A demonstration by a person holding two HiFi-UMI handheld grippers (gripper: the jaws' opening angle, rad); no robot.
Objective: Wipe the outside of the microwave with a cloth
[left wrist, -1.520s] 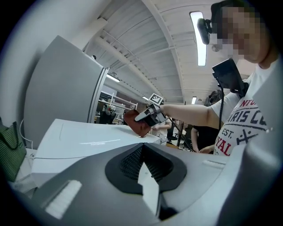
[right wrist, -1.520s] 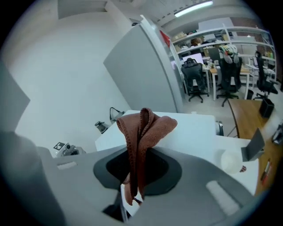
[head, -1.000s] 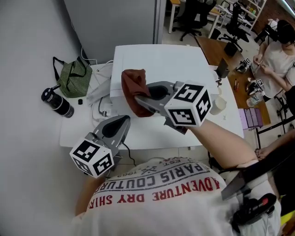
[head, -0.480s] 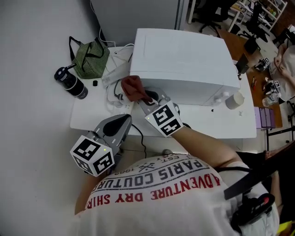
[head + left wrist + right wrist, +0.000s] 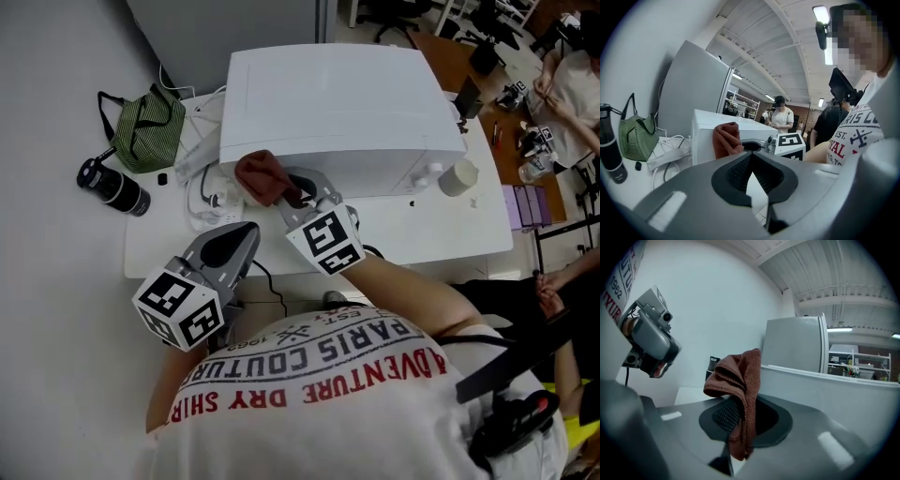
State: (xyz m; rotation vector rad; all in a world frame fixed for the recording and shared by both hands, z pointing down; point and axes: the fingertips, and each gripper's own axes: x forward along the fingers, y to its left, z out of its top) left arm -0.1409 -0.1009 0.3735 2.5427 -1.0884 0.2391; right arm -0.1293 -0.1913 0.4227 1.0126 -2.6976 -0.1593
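A white microwave (image 5: 337, 103) stands on a white table (image 5: 450, 239). My right gripper (image 5: 286, 192) is shut on a rust-brown cloth (image 5: 260, 176), which sits against the microwave's near left side, low by its corner. The same cloth (image 5: 737, 380) hangs folded between the jaws in the right gripper view, with the microwave's wall (image 5: 843, 399) just to its right. My left gripper (image 5: 230, 246) is held lower, off the table's front edge, its jaws closed with nothing between them. The left gripper view shows the cloth (image 5: 726, 139) and the microwave (image 5: 717, 131) ahead.
A green striped bag (image 5: 145, 131), a black bottle (image 5: 112, 190) and white cables with a power strip (image 5: 202, 183) lie left of the microwave. A white cup (image 5: 457, 176) stands at the microwave's right. People sit at desks beyond the table.
The right gripper brought the cloth down from in front of the microwave's top to its near left side. The head view shifted. The left gripper stayed low and shut.
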